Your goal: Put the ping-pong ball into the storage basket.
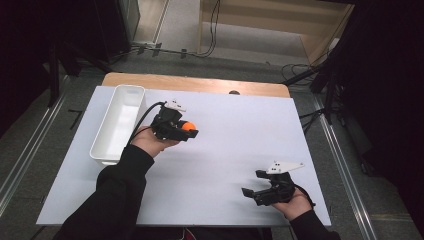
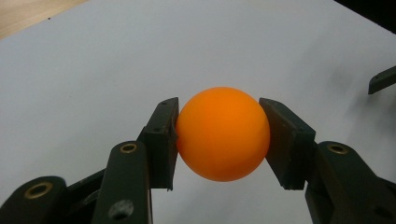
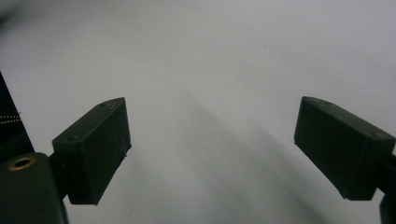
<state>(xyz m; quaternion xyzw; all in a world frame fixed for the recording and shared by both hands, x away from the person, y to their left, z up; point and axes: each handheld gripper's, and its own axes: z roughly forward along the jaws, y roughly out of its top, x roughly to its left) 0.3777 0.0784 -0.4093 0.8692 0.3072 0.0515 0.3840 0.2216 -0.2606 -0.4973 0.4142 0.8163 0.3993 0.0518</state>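
text: none legible | labels: none | brands: none | numbers: none

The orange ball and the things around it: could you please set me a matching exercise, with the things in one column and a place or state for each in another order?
Things:
1. orange ball
2. white bin
3. right gripper
4. left gripper

Places or states:
A. fingers wide apart, nothing between them
B. stands at the left side of the white table, with nothing visible inside
C. clamped between two black fingers
D. shut on a round thing, just right of the bin

Pairs: 1-C, 2-B, 3-A, 4-D
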